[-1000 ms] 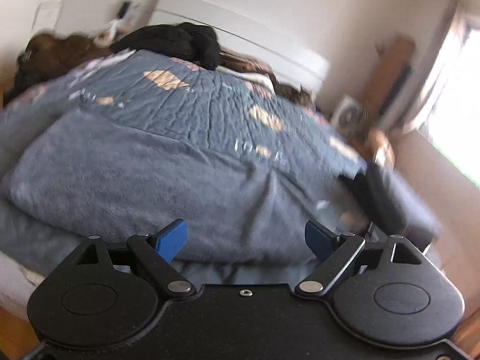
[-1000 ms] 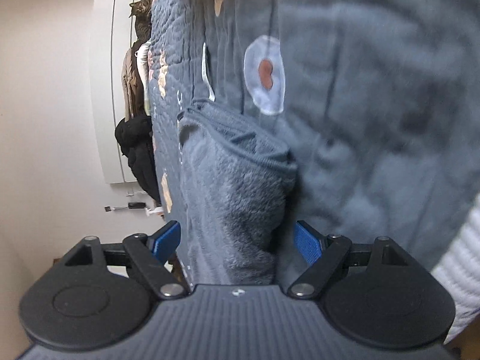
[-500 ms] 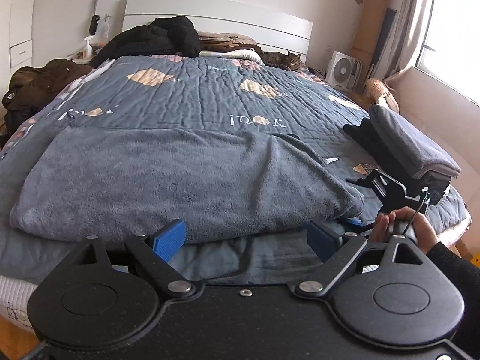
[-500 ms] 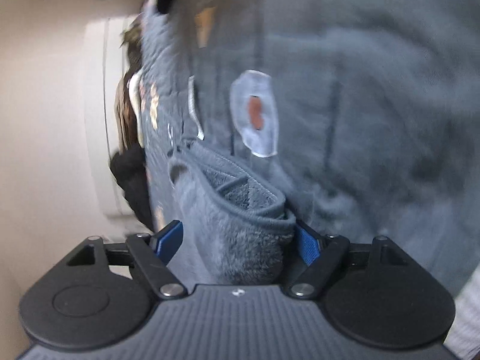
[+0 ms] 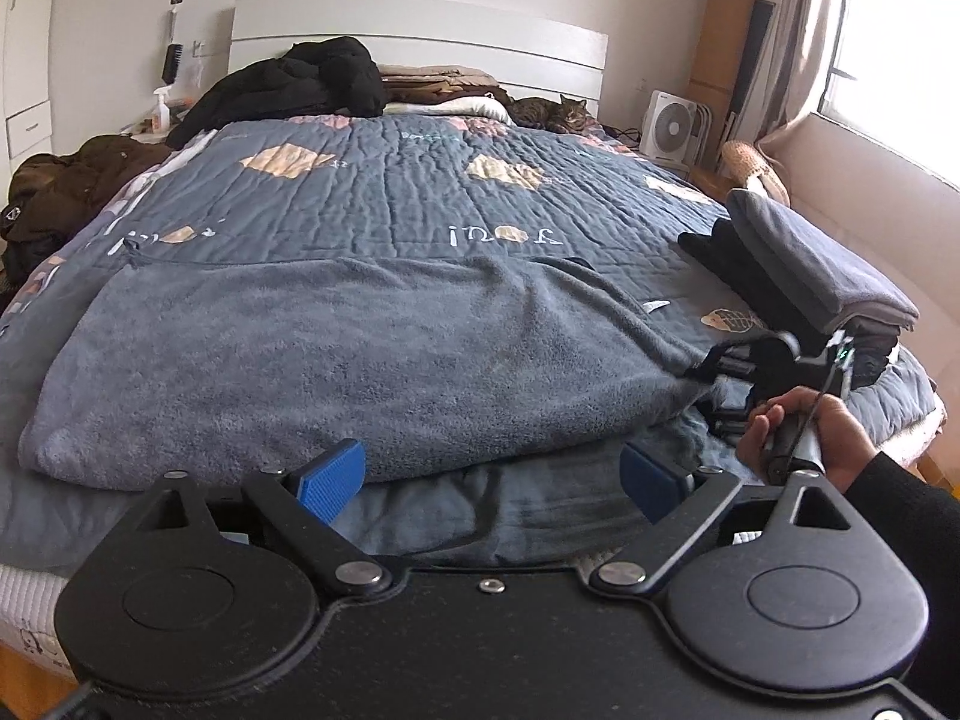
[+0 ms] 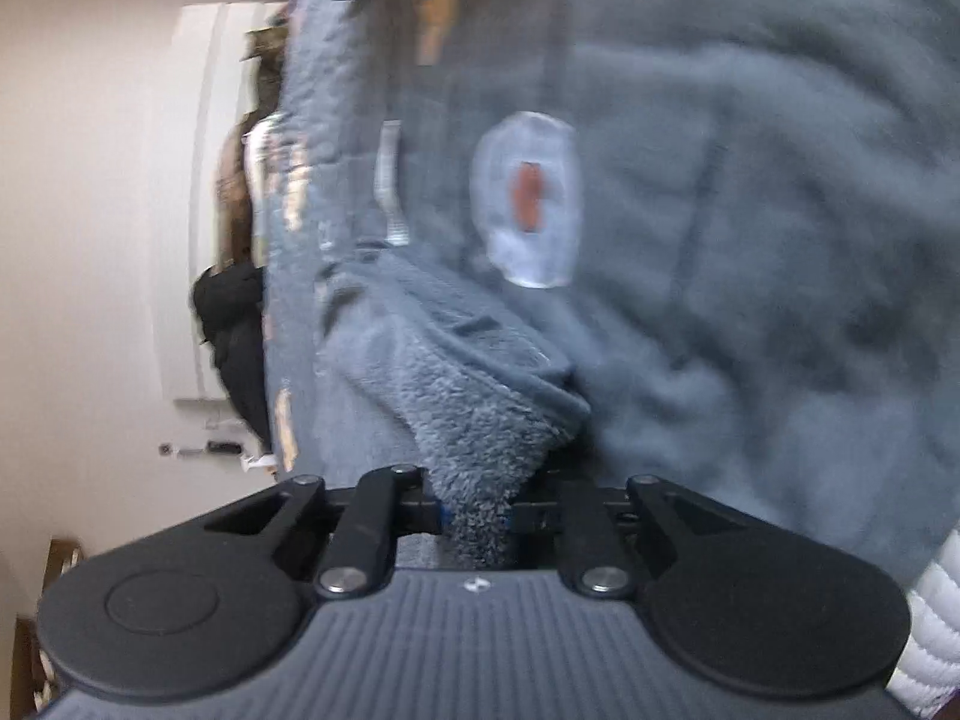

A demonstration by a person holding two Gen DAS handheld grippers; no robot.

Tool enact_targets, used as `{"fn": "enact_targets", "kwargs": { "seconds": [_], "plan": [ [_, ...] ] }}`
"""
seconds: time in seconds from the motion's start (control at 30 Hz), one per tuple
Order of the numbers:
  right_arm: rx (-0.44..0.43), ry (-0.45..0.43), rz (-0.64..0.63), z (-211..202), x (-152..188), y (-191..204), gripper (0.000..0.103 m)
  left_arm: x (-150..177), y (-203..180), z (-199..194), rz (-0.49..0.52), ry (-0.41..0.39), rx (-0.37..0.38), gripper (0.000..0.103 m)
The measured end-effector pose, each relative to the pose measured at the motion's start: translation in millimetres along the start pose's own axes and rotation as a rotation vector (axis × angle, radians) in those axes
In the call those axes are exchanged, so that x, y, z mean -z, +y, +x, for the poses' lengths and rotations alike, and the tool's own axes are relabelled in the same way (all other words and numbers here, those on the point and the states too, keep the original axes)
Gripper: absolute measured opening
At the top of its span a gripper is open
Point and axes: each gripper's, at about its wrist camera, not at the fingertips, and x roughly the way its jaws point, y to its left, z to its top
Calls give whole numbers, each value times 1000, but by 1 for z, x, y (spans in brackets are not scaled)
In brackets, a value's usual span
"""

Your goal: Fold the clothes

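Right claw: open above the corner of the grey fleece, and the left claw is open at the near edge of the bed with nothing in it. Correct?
Not quite. The right claw is not open: the right wrist view shows its jaws closing on the corner of the grey fleece, pads pressing the fabric. The rest holds: the left claw is open, still opening, at the near edge of the bed with nothing in it.

Open quilt (image 5: pixel 420 192) was seen across the frame's upper centre; passage was blocked at right by folded clothes (image 5: pixel 810 264) and at top by a black coat (image 5: pixel 300 84).
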Motion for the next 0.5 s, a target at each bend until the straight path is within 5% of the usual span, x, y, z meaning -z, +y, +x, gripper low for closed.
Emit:
{"fn": "enact_targets", "kwargs": {
  "seconds": [0.13, 0.27, 0.33, 0.4, 0.5],
  "plan": [
    [24, -129, -440, -14, 11, 58, 13, 1, 1, 1, 2, 5, 1, 91],
    [159, -135, -567, -1, 10, 60, 16, 1, 1, 1, 2, 10, 6, 91],
    [226, -58, -398, 12, -9, 31, 19, 1, 2, 2, 2, 13, 8, 91],
    [142, -34, -161, 12, -26, -3, 22, 2, 4, 2, 3, 16, 10, 91],
    [65, -53, -48, 3, -35, -7, 25, 2, 5, 1, 4, 18, 11, 91]
  ]
}}
